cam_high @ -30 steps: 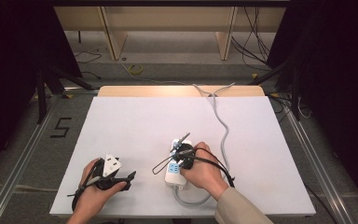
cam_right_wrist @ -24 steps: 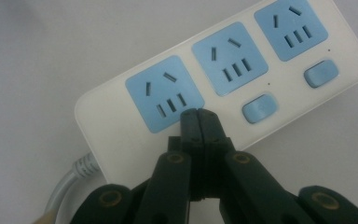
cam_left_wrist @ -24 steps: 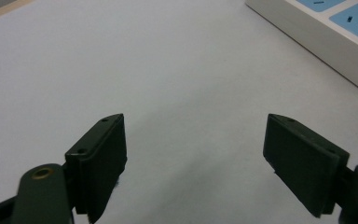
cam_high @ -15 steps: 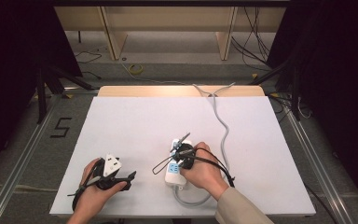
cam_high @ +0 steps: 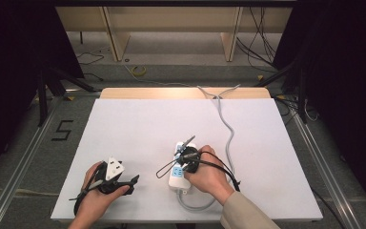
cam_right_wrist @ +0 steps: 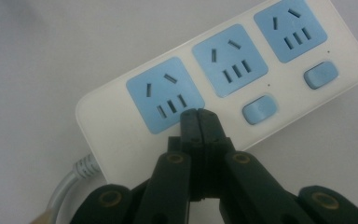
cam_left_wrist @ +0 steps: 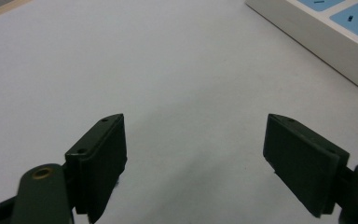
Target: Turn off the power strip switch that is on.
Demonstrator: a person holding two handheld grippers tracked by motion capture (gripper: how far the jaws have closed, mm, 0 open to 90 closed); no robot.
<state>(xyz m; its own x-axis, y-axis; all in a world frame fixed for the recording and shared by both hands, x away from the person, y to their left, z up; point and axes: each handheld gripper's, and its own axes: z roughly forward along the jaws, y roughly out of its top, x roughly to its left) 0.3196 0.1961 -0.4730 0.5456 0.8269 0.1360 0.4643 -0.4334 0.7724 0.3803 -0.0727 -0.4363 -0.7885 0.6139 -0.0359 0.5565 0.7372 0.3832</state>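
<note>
While the white power strip [cam_right_wrist: 223,88] lies flat near the front edge of the table [cam_high: 138,124], just right of centre, we hold our right gripper [cam_right_wrist: 199,116] over it with the jaws pressed fully together and nothing between them. Their joined tip sits at the corner of the nearest blue socket face [cam_right_wrist: 164,94], beside the first rocker switch [cam_right_wrist: 258,108]. We judge a closed tip suits pressing a small button better than spread jaws would. The strip is smooth, glossy plastic with rounded corners, three square blue faces and two visible pale blue switches. Its thick grey cord [cam_high: 227,129] curls off the near end and runs toward the far edge. Our left gripper [cam_left_wrist: 196,163] rests low over the matte white tabletop, jaws spread wide and empty, well left of the strip, seemingly waiting.
</note>
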